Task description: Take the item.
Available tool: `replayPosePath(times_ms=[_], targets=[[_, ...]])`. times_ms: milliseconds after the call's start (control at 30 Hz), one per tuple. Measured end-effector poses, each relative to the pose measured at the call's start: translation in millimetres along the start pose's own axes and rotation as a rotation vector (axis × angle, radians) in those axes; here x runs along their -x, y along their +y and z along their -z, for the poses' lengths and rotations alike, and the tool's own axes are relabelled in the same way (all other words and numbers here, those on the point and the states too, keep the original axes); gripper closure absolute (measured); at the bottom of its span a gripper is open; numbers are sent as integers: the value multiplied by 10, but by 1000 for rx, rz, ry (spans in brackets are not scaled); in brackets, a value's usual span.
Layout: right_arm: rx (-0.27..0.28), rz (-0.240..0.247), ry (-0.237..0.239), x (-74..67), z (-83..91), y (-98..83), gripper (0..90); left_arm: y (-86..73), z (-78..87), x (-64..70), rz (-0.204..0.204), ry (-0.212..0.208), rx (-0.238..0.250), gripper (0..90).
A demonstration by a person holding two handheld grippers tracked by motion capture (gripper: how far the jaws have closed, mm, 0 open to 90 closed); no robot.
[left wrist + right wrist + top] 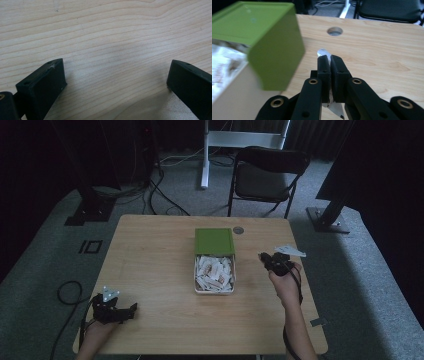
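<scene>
Table (150, 270) of pale wood, and at the near left corner the left gripper (131, 309) is resting low over the bare boards, its jaws standing wide apart with nothing between them. Moving right, a white box (196, 275) is sitting mid-table, packed with small white packets (215, 272), its green lid (214, 241) tipped up at the far end. Just right of the box, the right gripper (330, 58) is hanging above the wood with its jaws pressed together, pinching a thin white packet (322, 52) whose tip is poking out beyond the pads.
</scene>
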State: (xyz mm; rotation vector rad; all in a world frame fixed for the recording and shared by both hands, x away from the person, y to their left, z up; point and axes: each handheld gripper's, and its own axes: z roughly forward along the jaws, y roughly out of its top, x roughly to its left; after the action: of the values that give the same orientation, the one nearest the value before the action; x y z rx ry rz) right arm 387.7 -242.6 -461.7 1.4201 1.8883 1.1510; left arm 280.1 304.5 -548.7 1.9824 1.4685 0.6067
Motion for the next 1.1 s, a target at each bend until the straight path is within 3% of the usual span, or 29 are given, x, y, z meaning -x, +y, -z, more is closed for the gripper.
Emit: replayPosePath(times_ms=[267, 400, 633, 700, 767, 800, 900, 1000, 1067, 1100], targets=[[-38, -37, -72, 173, -288, -118, 865, 0, 0, 0, 0, 0, 0, 27], [-31, -12, -84, 215, -429, -115, 863, 0, 0, 0, 0, 0, 0, 27], [-15, -11, -88, 240, -673, -184, 860, 0, 0, 0, 0, 0, 0, 27], [-21, 14, -122, 237, -749, -213, 860, 0, 0, 0, 0, 0, 0, 27], [-25, -2, -118, 241, -826, -245, 861, 0, 0, 0, 0, 0, 0, 28], [-29, 13, -137, 238, -860, -261, 861, 0, 0, 0, 0, 0, 0, 27], [-35, 5, -124, 226, -942, -304, 855, 0, 0, 0, 0, 0, 0, 28], [-62, 27, -114, 196, -997, -347, 829, 0, 0, 0, -1, 0, 0, 27], [-71, 3, -98, 187, -1014, -374, 792, 0, 0, 0, 0, 0, 0, 28], [-62, -7, -87, 183, -1009, -373, 729, 0, 0, 0, 0, 0, 0, 27]])
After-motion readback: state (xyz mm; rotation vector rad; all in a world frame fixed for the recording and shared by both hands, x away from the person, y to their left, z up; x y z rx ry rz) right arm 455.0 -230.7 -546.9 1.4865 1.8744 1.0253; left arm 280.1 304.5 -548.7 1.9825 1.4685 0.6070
